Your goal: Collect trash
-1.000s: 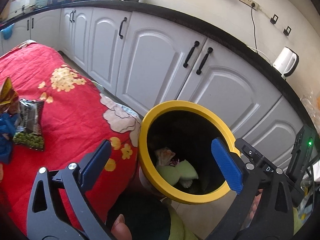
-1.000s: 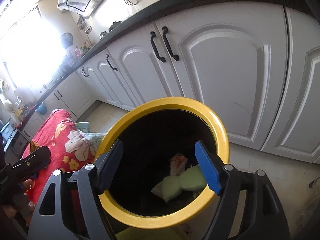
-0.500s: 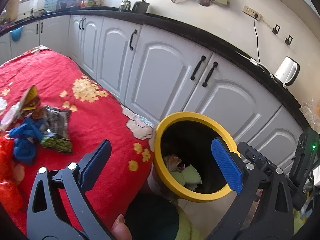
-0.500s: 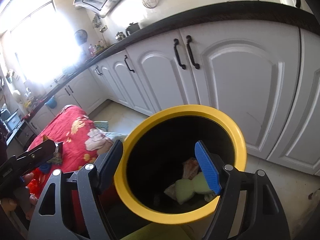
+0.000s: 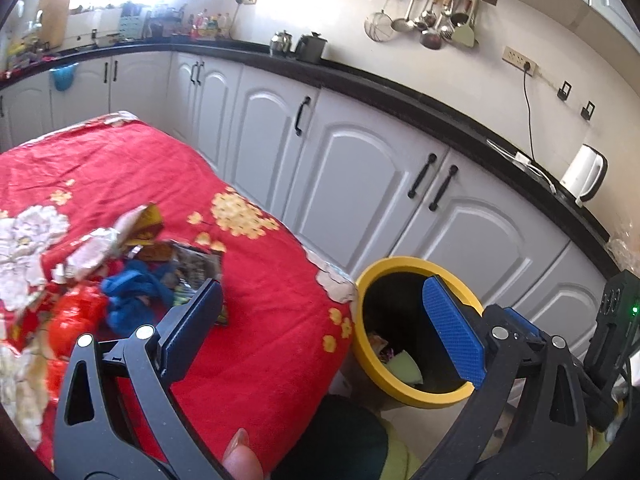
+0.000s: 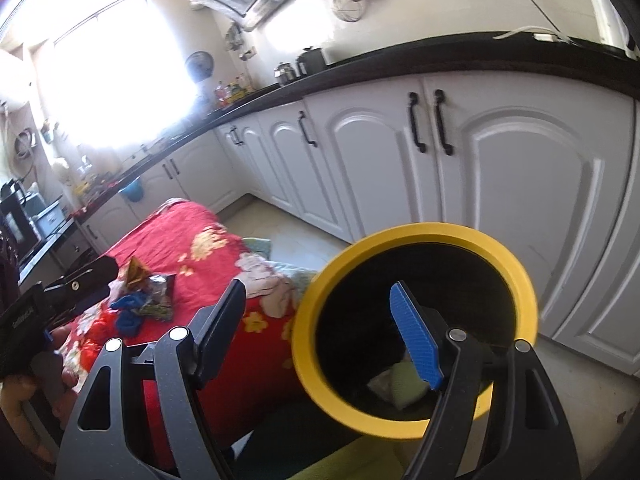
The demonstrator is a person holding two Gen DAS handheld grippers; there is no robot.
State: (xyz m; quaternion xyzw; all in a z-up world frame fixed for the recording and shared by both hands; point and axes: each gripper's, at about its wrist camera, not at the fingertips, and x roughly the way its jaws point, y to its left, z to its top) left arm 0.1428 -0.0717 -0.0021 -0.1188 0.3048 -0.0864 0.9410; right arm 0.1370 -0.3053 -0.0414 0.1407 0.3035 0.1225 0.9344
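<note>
A yellow-rimmed black bin (image 5: 416, 272) (image 6: 416, 236) stands on the floor beside a table with a red flowered cloth (image 5: 264, 320) (image 6: 176, 224). Green and printed scraps (image 5: 404, 364) (image 6: 400, 384) lie inside the bin. A pile of wrappers (image 5: 116, 264) (image 6: 140, 296), foil, a blue rag and a red bag, sits on the cloth. My left gripper (image 5: 320, 320) is open and empty, spanning the table edge and the bin. My right gripper (image 6: 316, 328) is open and empty above the bin's rim.
White cabinets (image 5: 344, 184) under a black counter (image 5: 400, 84) run behind the bin. A white kettle (image 5: 584, 176) and hanging utensils (image 5: 432, 20) are on the far wall. A person's thumb (image 5: 240, 456) shows at the bottom edge.
Both grippers have lifted and drawn back from the bin, so it looks smaller. The left view has swung toward the table, bringing the wrapper pile into sight. Jaws stayed open.
</note>
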